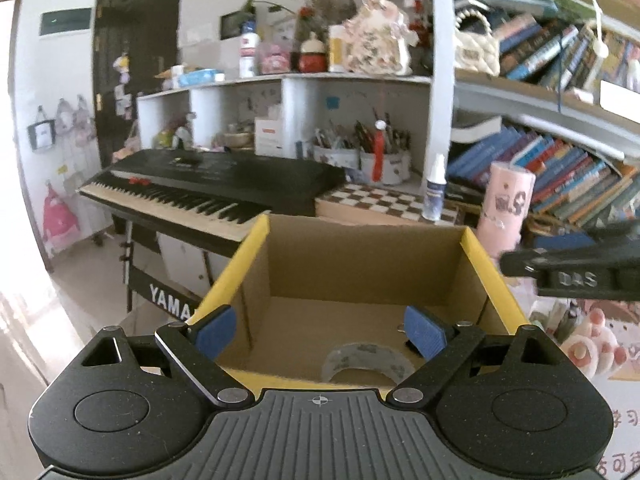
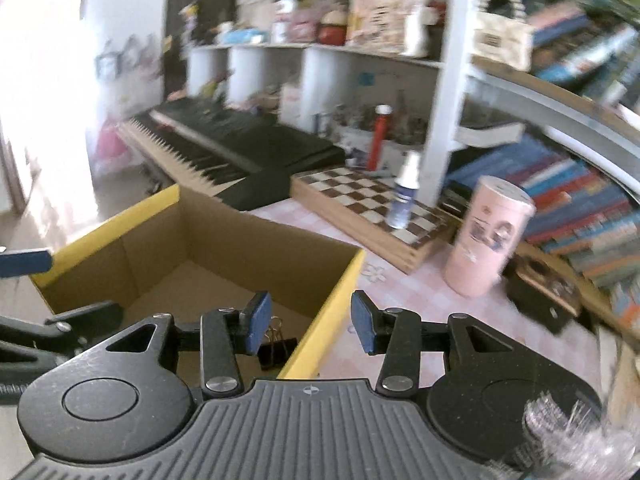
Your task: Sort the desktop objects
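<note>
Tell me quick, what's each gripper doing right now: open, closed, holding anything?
Left gripper: open wide, holding nothing, above the cardboard box.
Right gripper: jaws narrowly apart, holding nothing.

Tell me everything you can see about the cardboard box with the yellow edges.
The cardboard box is open-topped, brown corrugated card inside with yellow-faced rims. It stands upright on the pink checked tablecloth, in front of the chessboard. Inside lie a roll of tape and a black binder clip on its floor. Neither gripper is visibly touching it.
</note>
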Available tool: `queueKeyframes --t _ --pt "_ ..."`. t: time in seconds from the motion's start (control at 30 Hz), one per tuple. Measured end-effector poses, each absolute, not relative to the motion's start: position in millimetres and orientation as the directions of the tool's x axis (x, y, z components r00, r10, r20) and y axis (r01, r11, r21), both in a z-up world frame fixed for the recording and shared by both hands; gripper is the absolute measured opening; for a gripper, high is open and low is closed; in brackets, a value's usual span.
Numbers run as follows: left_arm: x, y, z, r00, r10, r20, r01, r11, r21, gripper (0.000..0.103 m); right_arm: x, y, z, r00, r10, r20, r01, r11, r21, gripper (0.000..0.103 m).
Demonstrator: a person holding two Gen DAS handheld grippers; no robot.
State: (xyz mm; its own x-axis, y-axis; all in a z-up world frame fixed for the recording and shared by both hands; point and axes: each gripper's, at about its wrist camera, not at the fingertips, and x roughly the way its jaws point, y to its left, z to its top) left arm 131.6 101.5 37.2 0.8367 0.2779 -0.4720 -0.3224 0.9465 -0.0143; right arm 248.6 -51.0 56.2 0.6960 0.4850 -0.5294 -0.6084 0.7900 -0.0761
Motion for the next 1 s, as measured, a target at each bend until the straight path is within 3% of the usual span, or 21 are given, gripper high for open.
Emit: queueKeyframes --t 0.53,1.0 --pt "74 114 30 0.845 0.269 -0.462 -0.334 0.941 -0.063 0.093 158 -95 35 0.813 0.296 -0.501 -0.321 0.946 0.039 0.046" --pt "24 113 17 0.829 0.253 -0.499 -0.312 0.949 -0.037 0.093 87 -101 18 0.813 0.241 -0.530 -0.278 0.960 0.010 0.053"
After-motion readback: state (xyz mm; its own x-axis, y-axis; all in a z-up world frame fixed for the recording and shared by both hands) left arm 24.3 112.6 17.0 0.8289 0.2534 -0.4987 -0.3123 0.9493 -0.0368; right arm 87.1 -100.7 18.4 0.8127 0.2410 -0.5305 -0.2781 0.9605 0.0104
